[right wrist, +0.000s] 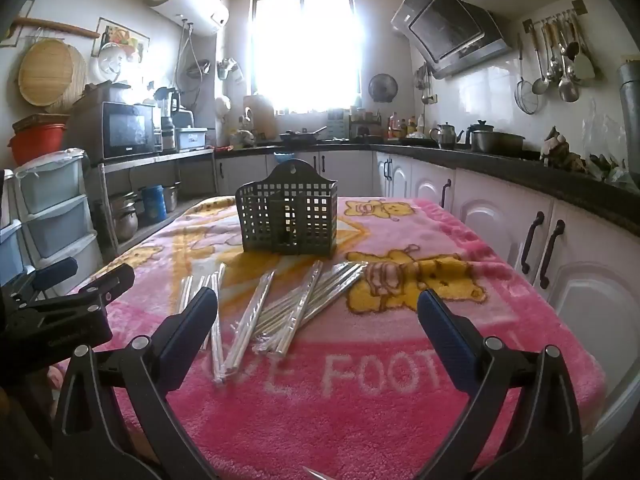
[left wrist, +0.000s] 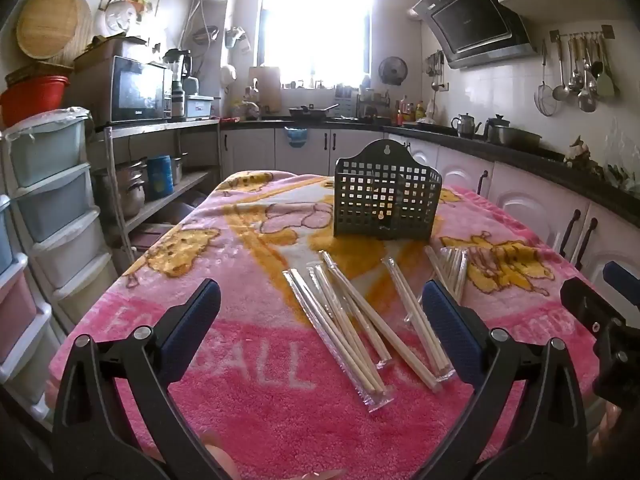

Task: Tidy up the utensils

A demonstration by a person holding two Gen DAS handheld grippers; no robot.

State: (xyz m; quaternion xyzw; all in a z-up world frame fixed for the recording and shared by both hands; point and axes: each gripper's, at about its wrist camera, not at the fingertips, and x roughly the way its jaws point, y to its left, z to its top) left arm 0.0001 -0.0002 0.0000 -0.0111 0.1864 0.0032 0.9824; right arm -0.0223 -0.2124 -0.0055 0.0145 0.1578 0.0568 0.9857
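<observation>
Both my left gripper (left wrist: 320, 320) and right gripper (right wrist: 318, 318) released, empty; plastic-wrapped wooden chopstick pairs (left wrist: 360, 320) scattered; I'd pinch one mid-length, drop upright into dark perforated plastic holder (left wrist: 386, 204).

My left gripper (left wrist: 320, 312) and right gripper (right wrist: 318, 320): matt black plastic arms, blue rubbery textured pads (left wrist: 200, 316), shiny metal rivets. Blanket (right wrist: 360, 420) is fuzzy pink fleece, rough pile, printed with yellow bears. Chopsticks (left wrist: 360, 332) look like pale bare wood, each pair in a clear glossy plastic sleeve that glints in the right view. Basket (left wrist: 386, 200) is dark matt plastic grid, smooth. Cabinet doors (right wrist: 480, 216) are glossy white with dark metal handles. Ladles (left wrist: 576, 76) on the wall are polished metal.
</observation>
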